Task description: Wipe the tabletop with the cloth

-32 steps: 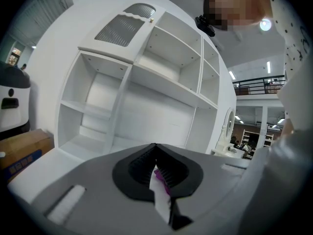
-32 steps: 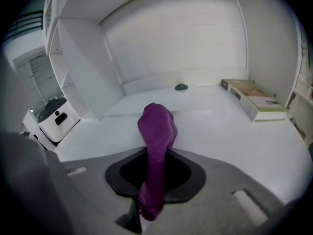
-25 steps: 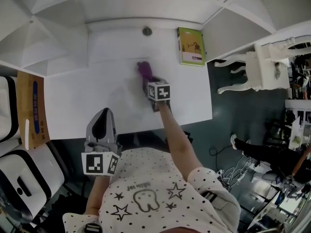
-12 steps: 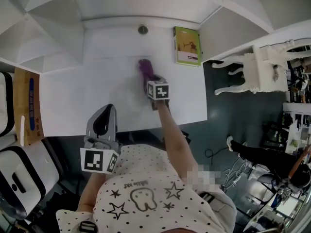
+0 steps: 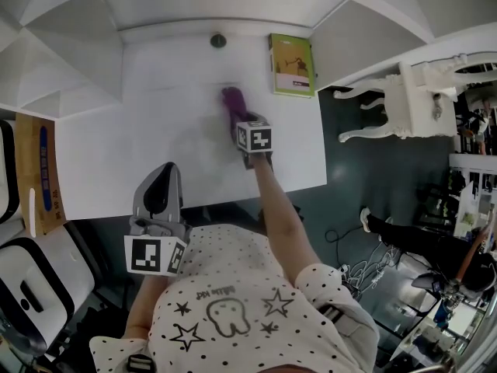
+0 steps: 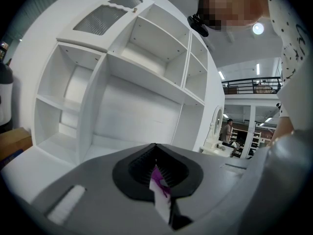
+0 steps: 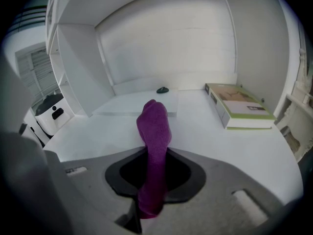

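Cloth point(image 7: 154, 131): purple, on the white table point(image 5: 140, 146), toward the far side, just left of a green book point(image 5: 292, 64).
Right gripper point(image 7: 154, 153): jaws clamped on the cloth's near end.
Left gripper point(image 6: 155, 153): jaws together, held near the person's chest, off the table's near edge.
Left gripper view only: white shelves point(image 6: 122, 82); thin purple-and-white sliver at the jaw seam, too small to identify.
Head view only: both grippers, well apart.

White polka-dot shirt point(image 5: 256, 286), star-printed
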Motion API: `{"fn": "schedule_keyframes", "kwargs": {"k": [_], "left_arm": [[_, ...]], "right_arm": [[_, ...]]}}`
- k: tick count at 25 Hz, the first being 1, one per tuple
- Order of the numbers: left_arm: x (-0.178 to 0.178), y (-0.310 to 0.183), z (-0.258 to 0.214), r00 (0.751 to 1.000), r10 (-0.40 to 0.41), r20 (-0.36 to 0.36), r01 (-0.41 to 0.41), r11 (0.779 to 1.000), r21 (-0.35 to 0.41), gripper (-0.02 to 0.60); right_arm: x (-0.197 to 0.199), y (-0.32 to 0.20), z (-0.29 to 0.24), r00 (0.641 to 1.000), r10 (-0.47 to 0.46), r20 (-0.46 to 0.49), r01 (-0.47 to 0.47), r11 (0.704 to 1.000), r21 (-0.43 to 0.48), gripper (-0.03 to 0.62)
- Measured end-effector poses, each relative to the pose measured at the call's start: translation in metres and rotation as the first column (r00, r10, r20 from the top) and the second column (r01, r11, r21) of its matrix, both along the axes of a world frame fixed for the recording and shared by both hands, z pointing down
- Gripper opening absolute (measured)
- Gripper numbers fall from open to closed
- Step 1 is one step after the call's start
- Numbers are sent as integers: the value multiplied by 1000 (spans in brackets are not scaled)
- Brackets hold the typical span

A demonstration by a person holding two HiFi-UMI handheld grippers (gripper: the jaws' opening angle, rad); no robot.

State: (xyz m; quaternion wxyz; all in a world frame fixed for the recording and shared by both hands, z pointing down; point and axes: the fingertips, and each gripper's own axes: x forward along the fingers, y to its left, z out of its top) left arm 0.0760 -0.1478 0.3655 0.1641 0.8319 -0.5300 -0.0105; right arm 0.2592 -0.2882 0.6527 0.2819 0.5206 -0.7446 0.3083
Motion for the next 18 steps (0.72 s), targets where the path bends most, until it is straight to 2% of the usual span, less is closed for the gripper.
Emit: {"fn": "schedule_keyframes", "kwargs": {"k": [11,18], "left_arm": [[7,-7,0,1000,0,-10,0,1000,2,-6],[11,-9,-1,1000,2,-5,-2,1000,9,-5]], "right_arm": [[24,-1,0,1000,14,-8,-14,1000,4,64],[62,-1,-1,996,81,-31,-81,997,8,64]]}}
